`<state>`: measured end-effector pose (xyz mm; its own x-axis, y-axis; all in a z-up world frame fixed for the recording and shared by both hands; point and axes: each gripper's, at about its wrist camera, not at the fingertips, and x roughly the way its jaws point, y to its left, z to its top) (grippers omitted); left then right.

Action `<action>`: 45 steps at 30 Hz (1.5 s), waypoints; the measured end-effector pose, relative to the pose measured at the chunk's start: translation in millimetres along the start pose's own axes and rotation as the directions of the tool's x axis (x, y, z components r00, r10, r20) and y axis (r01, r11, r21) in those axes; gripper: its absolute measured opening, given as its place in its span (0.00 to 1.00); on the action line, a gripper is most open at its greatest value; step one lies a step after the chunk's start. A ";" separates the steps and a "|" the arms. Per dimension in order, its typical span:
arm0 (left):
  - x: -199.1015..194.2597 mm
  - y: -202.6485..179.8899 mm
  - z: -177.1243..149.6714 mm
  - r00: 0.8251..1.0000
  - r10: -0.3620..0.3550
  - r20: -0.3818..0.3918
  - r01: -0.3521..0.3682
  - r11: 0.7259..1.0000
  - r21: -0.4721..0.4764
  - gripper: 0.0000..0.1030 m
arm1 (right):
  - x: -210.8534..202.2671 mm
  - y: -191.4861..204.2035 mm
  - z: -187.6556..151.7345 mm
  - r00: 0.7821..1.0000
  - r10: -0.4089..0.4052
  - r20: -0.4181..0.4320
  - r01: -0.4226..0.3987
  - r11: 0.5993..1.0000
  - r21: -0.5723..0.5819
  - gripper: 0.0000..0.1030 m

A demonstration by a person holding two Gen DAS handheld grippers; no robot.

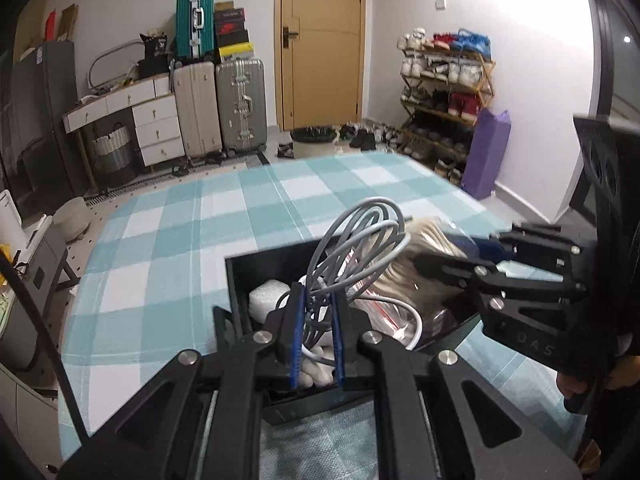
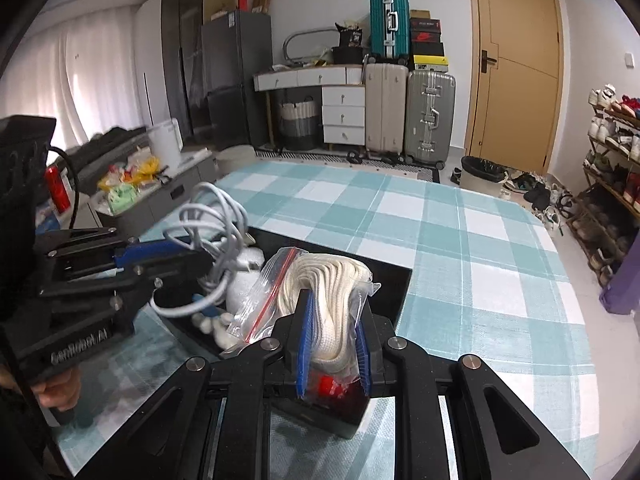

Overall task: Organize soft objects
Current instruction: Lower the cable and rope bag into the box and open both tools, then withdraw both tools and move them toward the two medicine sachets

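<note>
Left wrist view: the left gripper [image 1: 316,330] was closed on a coiled grey cable [image 1: 360,240], its 2 blue-padded fingers [image 1: 294,332] pinching the loops above the near left part of a black box [image 1: 236,280]. The box rested on a counter covered by a teal-and-white checked cloth [image 1: 180,240] and also held a small white item [image 1: 266,298]. Right wrist view: the right gripper [image 2: 332,344] gripped a clear zip bag of cream rope [image 2: 328,280], its fingers [image 2: 304,340] pressing the bag from both sides over the near right part of the black box [image 2: 394,292]. The cable [image 2: 216,216] rose beside the bag, held by the left gripper [image 2: 176,252]. White soft pieces [image 2: 216,326] lay inside the box, below the cable.
</note>
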<state>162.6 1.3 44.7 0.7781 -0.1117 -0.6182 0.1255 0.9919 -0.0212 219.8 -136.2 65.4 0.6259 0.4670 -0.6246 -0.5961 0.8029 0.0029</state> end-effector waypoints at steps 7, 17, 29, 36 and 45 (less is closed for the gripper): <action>19.7 -1.1 -9.6 0.998 0.014 -0.065 -0.013 1.000 0.010 0.11 | 26.6 -1.9 -3.0 0.999 -0.001 -0.048 0.000 1.000 -0.016 0.18; 18.5 2.1 -8.1 0.996 0.004 -0.087 -0.006 1.000 -0.020 0.13 | 35.1 -1.7 -0.9 0.998 0.005 -0.066 -0.010 0.998 -0.068 0.45; -24.0 2.8 -19.3 1.000 0.023 0.008 -0.022 0.999 -0.042 0.94 | -34.6 -18.6 -13.3 0.998 -0.001 0.067 0.002 1.000 -0.009 0.99; -46.9 -0.3 -33.3 0.995 0.075 0.068 -0.071 0.996 -0.051 0.95 | -52.3 -24.4 -32.5 0.995 0.083 0.062 -0.087 0.993 0.077 0.99; -57.9 10.8 -49.2 0.993 0.099 0.072 -0.092 0.992 -0.090 0.95 | -57.5 -5.5 -45.9 0.994 0.109 0.024 -0.109 0.994 0.031 0.99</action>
<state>88.6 21.5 41.6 0.8287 -0.0174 -0.5594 -0.0027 0.9994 -0.0352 164.0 -184.5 65.4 0.5695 0.5603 -0.6015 -0.6453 0.7579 0.0951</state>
